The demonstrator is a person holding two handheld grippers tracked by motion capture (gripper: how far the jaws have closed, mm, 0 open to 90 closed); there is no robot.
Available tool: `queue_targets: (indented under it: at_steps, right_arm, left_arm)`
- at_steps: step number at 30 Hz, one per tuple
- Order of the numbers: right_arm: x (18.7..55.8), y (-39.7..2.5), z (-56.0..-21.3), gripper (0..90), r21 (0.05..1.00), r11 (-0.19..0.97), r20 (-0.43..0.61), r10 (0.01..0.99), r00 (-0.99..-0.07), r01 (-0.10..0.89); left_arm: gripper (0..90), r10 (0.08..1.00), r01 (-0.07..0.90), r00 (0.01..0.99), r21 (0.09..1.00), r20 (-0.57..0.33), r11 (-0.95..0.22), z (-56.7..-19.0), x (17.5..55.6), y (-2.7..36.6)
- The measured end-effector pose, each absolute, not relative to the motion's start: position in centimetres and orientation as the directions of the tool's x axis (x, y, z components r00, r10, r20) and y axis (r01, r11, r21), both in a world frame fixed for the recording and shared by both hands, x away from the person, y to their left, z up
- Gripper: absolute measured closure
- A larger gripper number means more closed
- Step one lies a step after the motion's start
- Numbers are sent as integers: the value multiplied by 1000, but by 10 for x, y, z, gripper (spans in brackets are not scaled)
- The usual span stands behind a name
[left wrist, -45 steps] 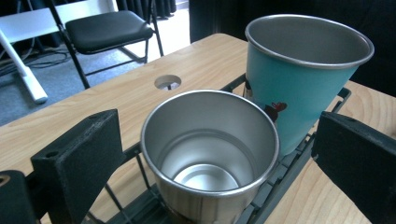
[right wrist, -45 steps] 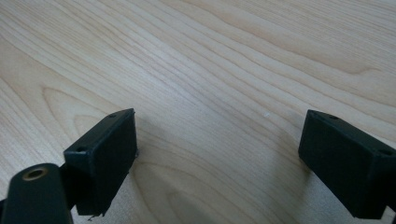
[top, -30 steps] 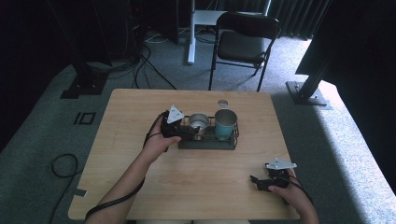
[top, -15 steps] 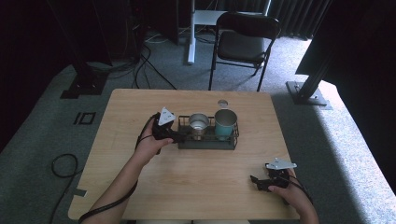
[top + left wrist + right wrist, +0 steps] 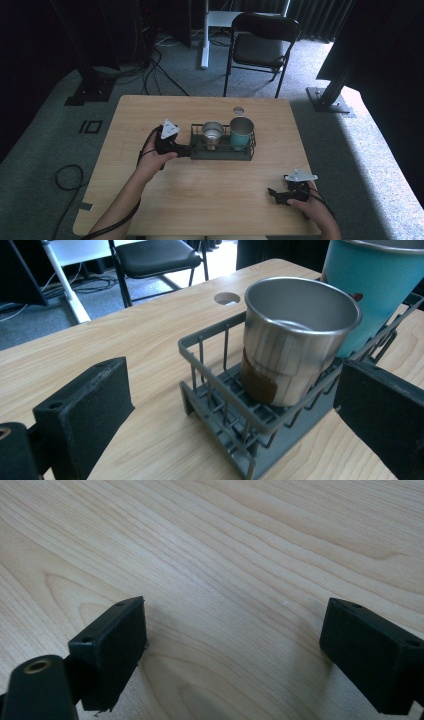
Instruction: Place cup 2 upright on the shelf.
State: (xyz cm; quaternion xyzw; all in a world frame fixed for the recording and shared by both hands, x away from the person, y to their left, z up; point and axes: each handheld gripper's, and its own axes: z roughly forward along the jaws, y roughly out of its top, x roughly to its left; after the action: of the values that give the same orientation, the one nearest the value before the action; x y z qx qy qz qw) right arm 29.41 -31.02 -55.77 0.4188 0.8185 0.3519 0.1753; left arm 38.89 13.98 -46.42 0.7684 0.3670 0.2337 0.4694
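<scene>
A dark wire rack stands mid-table. In it sit a steel cup on the left and a taller teal cup on the right. My left gripper is open at the rack's left end, its jaws spread to either side of the rack's corner and holding nothing. My right gripper rests low over bare wood near the front right corner, open and empty.
The wooden table has a round cable hole behind the rack. A black folding chair stands beyond the far edge, with cables on the grey floor at the left.
My left gripper has drawn back leftward from the steel cup to the rack's left end. The right gripper has stayed where it was.
</scene>
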Motion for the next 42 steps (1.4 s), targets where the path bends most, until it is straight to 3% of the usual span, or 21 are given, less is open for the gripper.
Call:
queue_targets:
  at_steps: [42]
  right_arm:
    - [294,-310,-558,111,723,403,6,808,-589,561]
  left_arm:
    - [27,905,496,424,844,-32,-203,-525,331,230]
